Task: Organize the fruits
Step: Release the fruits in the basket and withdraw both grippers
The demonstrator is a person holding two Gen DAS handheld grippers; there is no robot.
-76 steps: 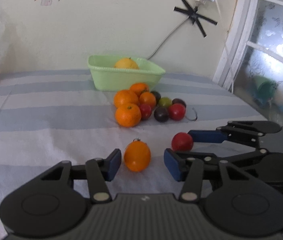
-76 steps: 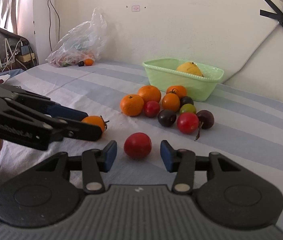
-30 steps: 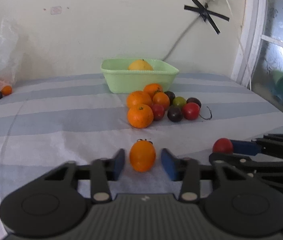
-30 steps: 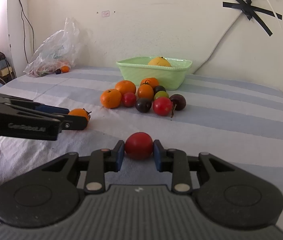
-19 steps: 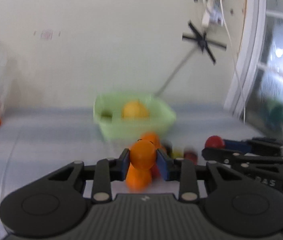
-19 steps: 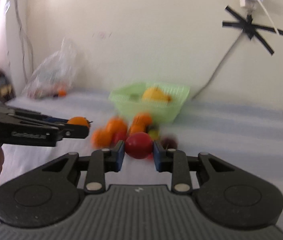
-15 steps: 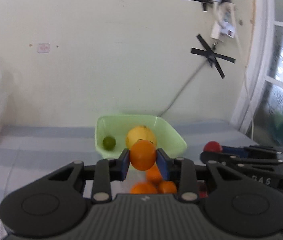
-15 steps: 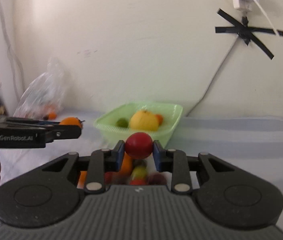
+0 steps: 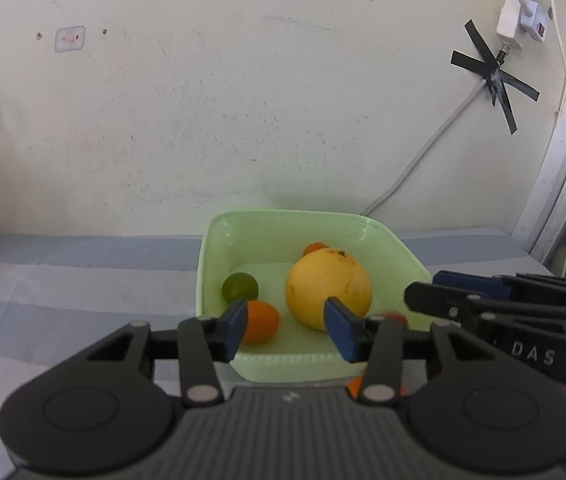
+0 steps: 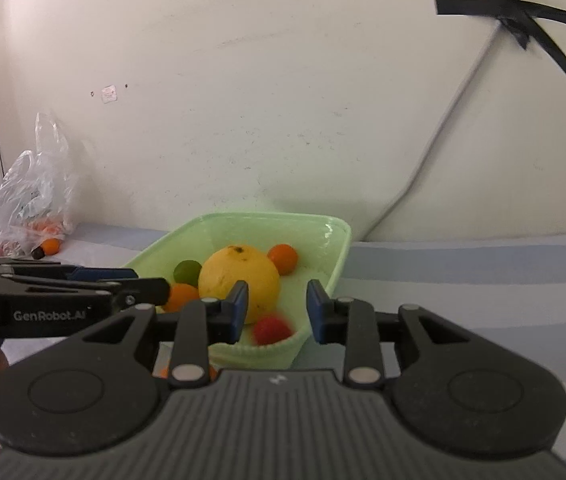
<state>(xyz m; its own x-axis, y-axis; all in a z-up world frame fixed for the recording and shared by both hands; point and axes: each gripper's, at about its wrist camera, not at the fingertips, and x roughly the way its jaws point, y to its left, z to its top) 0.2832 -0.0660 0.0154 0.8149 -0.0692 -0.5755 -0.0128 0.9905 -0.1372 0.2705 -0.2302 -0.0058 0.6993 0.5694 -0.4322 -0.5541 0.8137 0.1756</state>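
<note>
A light green basket (image 9: pixel 219 240) (image 10: pixel 339 240) stands on the striped cloth by the wall. In it lie a large yellow citrus (image 9: pixel 327 288) (image 10: pixel 239 276), a green lime (image 9: pixel 239 286) (image 10: pixel 186 271), a small orange at the back (image 10: pixel 283 258), an orange (image 9: pixel 261 320) (image 10: pixel 181 295) and a red fruit (image 10: pixel 271 330) (image 9: pixel 395 316). My left gripper (image 9: pixel 285 326) is open and empty above the basket's near edge. My right gripper (image 10: pixel 277 312) is open and empty above the basket, with the red fruit blurred below it.
More oranges (image 10: pixel 187 372) (image 9: pixel 357 384) peek out in front of the basket under the grippers. A clear plastic bag (image 10: pixel 31 208) with fruit lies at the far left by the wall. A cable (image 9: pixel 423 152) runs down the wall behind the basket.
Both grippers moved over the basket and opened. The orange dropped from the left gripper and the red fruit from the right gripper into the basket.
</note>
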